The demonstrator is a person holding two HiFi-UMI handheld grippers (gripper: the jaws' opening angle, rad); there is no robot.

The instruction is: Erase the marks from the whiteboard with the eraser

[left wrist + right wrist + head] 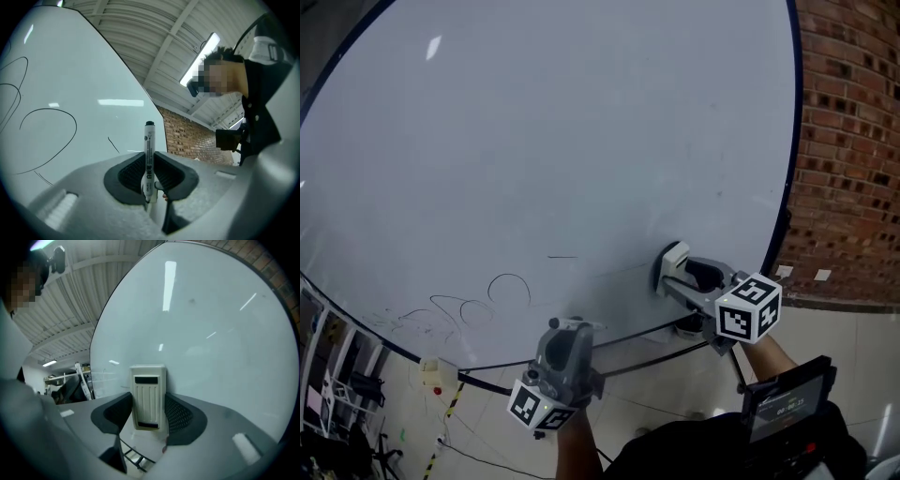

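Jaws of right gripper clenched on eraser, one jaw on each long side. Jaws of left gripper clenched on a marker pen.

Hidden or unclear:
- Eraser's wiping face not visible in any view; only its cream ribbed back shows.
- Contact between eraser and whiteboard cannot be confirmed. In the head view it sits at the board's lower right, near the dark frame edge.
- Marker's lower end buried between the jaws.

Orientation:
- Eraser's long axis runs along the jaws, free end pointing away from the gripper.
- Marker's long axis also runs along the jaws, dark tip end outward.

Pen marks, loops and scribbles, lie at the board's lower left, well apart from the eraser.
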